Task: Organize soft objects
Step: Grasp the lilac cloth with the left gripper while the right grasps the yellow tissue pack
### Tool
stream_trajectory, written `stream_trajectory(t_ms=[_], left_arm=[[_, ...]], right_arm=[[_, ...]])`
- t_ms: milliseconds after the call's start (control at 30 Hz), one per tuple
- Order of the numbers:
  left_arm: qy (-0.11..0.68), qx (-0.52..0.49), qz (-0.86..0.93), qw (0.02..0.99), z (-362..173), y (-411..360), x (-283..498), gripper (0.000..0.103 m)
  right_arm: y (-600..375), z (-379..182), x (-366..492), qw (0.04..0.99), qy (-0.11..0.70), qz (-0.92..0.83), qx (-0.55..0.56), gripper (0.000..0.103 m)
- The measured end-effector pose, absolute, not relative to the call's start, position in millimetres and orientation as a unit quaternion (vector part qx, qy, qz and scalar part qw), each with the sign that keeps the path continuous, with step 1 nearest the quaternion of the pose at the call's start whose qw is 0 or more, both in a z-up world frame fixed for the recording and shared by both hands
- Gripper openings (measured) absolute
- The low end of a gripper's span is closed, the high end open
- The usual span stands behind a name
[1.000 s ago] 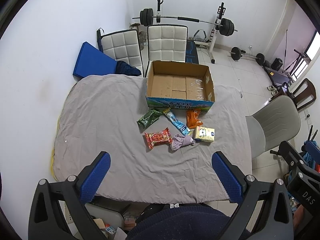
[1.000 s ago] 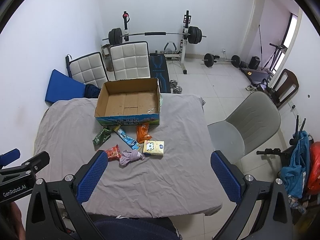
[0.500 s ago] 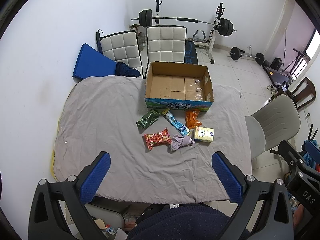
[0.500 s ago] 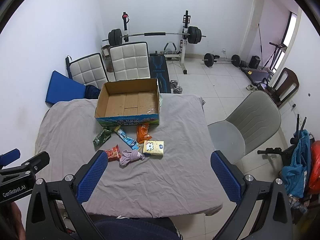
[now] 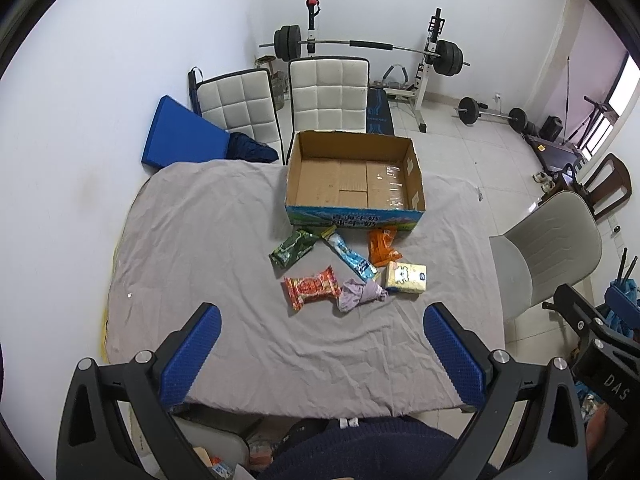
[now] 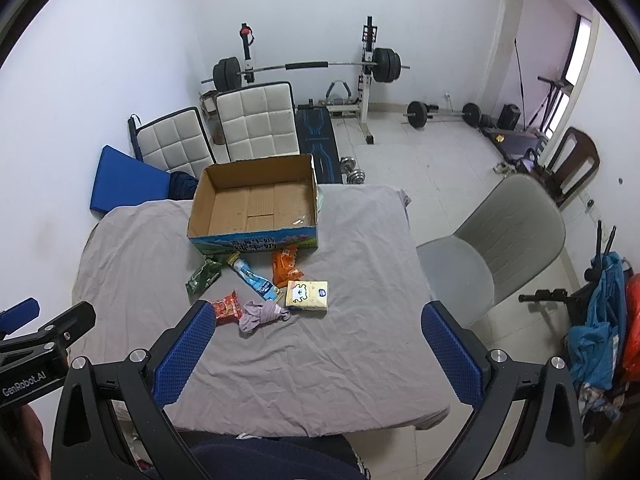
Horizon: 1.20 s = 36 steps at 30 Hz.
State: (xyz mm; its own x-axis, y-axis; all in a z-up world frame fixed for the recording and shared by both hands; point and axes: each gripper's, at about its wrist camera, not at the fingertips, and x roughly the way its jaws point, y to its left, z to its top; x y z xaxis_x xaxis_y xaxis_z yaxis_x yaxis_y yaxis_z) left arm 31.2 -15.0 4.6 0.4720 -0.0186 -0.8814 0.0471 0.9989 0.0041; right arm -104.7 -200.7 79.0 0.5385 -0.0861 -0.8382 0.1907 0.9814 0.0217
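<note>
An open cardboard box (image 5: 354,176) (image 6: 256,204) stands empty at the table's far side. In front of it lie a green packet (image 5: 291,247) (image 6: 204,276), a blue packet (image 5: 349,256) (image 6: 252,278), an orange packet (image 5: 382,246) (image 6: 285,266), a red packet (image 5: 312,287) (image 6: 227,307), a purple cloth (image 5: 360,294) (image 6: 260,314) and a yellow tissue pack (image 5: 406,278) (image 6: 307,296). My left gripper (image 5: 320,354) is open and empty, held high above the table's near edge. My right gripper (image 6: 316,354) is open and empty, also high over the near side.
The table is covered with a grey cloth (image 5: 200,248) (image 6: 352,264). A grey chair (image 5: 548,248) (image 6: 500,240) stands at its right. Two white padded chairs (image 5: 328,94) and a blue mat (image 5: 182,134) stand behind it. A barbell rack (image 6: 312,66) is at the back wall.
Both views have shifted only slightly; the objects lie where they were and both grippers stay open.
</note>
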Motion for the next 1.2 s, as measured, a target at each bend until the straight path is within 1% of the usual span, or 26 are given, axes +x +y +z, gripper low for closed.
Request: stream_trajectory(t_ms=[133,233,300,467,567,633,733,867,1067,1100,1167,1200], left_arm=[[0.515,0.021,-0.010,0.857,-17.2,-18.6,56.3,0.103],[0.528,0.023,-0.011,0.849,-45.6,-20.5,77.4,0.103],[0.539,0.038,-0.017,0.841,-68.3,-25.9,92.5,0.103],[0.577,0.103,-0.018,0.810,-142.8,-44.5,127.1,0.103],[0.604,0.131,-0.021,0.786,-190.6,-52.8,144.9,0.101],[0.619,0.145,-0.025,0.772,-220.5,-57.3,156.4,0.093],[0.639,0.161,-0.026,0.751,-262.0,-64.7,172.9,0.090],[0.662,0.178,-0.043,0.727,-307.1,-74.6,188.1,0.089],[0.689,0.191,-0.058,0.696,-348.9,-78.6,196.6,0.089],[0.692,0.196,-0.058,0.692,-353.0,-78.9,197.2,0.089],[0.693,0.199,-0.068,0.689,-358.9,-81.6,200.6,0.085],[0.692,0.200,-0.073,0.689,-360.4,-84.0,201.6,0.081]], right_arm=[[-222.8,54.7,-81.5,0.863,0.492,-0.094,0.071,0.103],[-241.5,21.5,-56.1,0.851,0.512,-0.087,0.080,0.103],[-247.8,-5.3,-35.5,0.843,0.529,-0.071,0.066,0.103],[-242.3,-105.5,24.7,0.798,0.601,-0.018,-0.033,0.103],[-235.3,-171.6,56.3,0.768,0.635,0.016,-0.086,0.103],[-227.4,-211.9,72.9,0.751,0.648,0.043,-0.120,0.103],[-211.6,-270.2,93.2,0.729,0.651,0.091,-0.192,0.103],[-191.7,-321.4,117.8,0.696,0.666,0.140,-0.228,0.103],[-164.7,-387.2,145.8,0.648,0.683,0.190,-0.278,0.103],[-162.6,-395.6,148.6,0.639,0.691,0.202,-0.270,0.102],[-162.7,-409.5,152.0,0.631,0.705,0.202,-0.253,0.090],[-164.4,-413.2,151.8,0.630,0.708,0.198,-0.250,0.083]])
